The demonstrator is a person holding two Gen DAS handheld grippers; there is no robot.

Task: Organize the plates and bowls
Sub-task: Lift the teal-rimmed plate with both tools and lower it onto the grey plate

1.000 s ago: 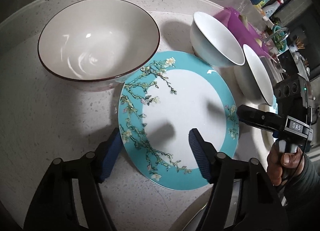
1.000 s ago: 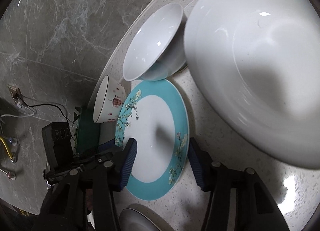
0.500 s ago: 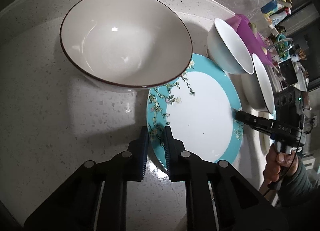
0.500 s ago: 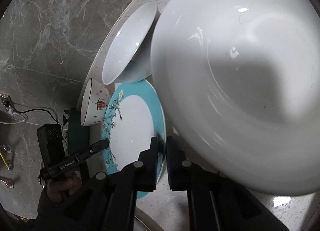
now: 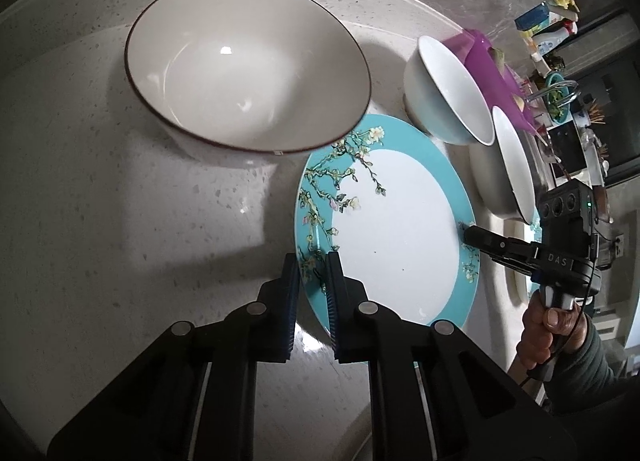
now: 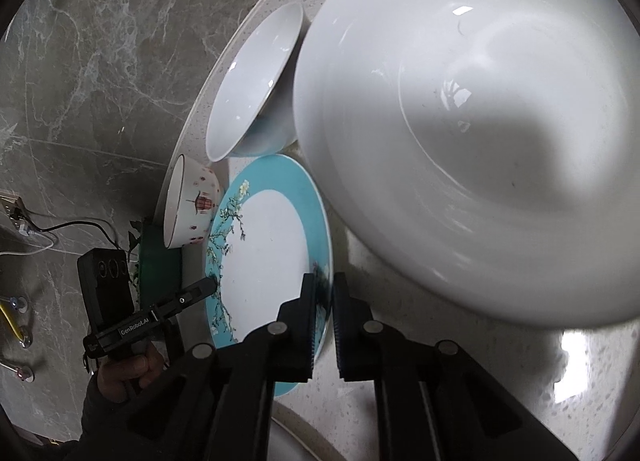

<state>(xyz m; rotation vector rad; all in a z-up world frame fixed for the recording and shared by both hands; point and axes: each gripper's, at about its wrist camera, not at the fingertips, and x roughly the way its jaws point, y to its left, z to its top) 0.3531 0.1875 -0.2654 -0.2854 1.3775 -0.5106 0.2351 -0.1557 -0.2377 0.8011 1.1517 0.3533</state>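
A home dining or kitchen area: a round speckled stone worktop (image 5: 100, 189) carries crockery, among it a turquoise blossom-patterned plate (image 5: 400, 229) and a cream brown-rimmed bowl (image 5: 248, 61). Grey marble-look floor tiles (image 6: 100, 61) lie around it, and cluttered household bottles and boxes (image 5: 548, 21) stand behind.
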